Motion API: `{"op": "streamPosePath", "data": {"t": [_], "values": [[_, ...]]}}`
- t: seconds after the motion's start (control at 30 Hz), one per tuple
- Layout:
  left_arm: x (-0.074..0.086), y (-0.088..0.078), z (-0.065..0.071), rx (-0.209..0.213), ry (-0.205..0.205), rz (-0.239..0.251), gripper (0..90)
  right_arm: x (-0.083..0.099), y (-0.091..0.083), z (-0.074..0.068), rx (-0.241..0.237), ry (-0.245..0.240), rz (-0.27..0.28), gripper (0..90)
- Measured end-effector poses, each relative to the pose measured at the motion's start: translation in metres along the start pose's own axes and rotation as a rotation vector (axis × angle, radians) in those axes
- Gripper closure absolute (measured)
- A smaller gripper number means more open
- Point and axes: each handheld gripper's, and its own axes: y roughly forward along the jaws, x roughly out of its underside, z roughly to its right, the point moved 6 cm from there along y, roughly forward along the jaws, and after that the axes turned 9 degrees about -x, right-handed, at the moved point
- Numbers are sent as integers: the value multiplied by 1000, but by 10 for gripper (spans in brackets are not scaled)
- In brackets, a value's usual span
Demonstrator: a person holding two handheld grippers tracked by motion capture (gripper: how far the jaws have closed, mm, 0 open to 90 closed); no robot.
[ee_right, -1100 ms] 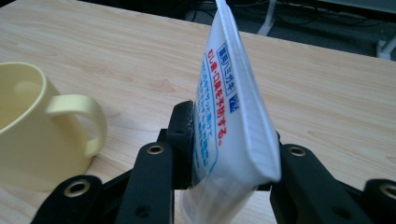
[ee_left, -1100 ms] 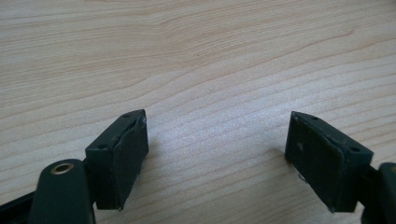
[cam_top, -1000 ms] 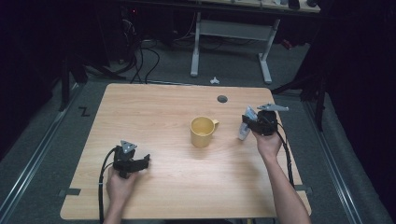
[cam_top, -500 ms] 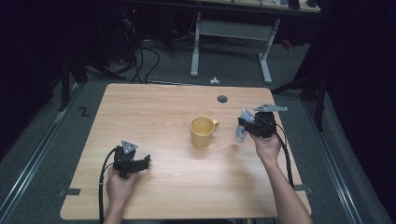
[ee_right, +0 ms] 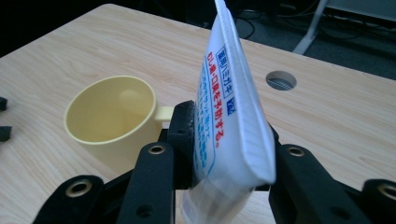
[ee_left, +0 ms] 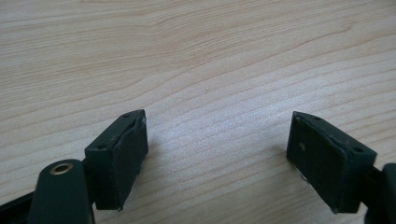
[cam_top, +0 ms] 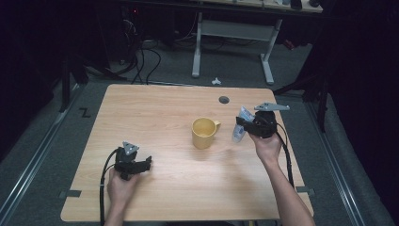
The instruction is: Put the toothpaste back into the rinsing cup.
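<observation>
High view looks down on a light wood bench (cam_top: 155, 113). At the left, near the front edge, a hand (cam_top: 120, 184) holds the left gripper (cam_top: 145, 163) low on the bench. A black cable (cam_top: 104, 183) runs back from it toward the person. In the left gripper view the two black jaws stand wide apart, and between them is bare wood grain (ee_left: 210, 93). They grip nothing.

In the middle of the bench stands a yellow mug (cam_top: 204, 133). It is upright, and its handle (cam_top: 217, 125) points to the right. The mug looks empty inside in the right gripper view.

Just to the right of the mug is the right gripper (cam_top: 241, 126), held up by the other hand (cam_top: 266, 146). A grey three-cornered plate (cam_top: 271, 107) sits on top of it. Its jaws are squeezed tight on a white tube (cam_top: 241, 124) with blue and red writing. In the right gripper view the tube (ee_right: 231, 102) stands up between the jaws with its flat sealed end at the top. The mug (ee_right: 114, 119) is close behind it on the left, with the handle toward the tube. I cannot tell if the tube touches the bench.

Farther back on the bench is a round hole (cam_top: 224, 100). Past the bench, on the grey floor (cam_top: 179, 70), there are white desk legs (cam_top: 266, 52) and dark cables (cam_top: 141, 56).
</observation>
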Motion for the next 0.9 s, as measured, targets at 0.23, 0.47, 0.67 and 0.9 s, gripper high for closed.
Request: {"op": "streamPosePath", "data": {"t": [0.23, 0.47, 0.67, 0.9], "values": [[0, 0, 0, 0, -2, 0, 213, -5, 0, -9, -49, -8, 19, 695], [0, 0, 0, 1, -3, 0, 215, -10, -2, -15, -73, -23, 28, 696], [0, 0, 0, 1, -3, 0, 215, -14, -5, -17, -85, -16, 46, 695], [0, 0, 0, 1, -3, -1, 215, -20, -10, -22, -97, -34, 61, 696]]}}
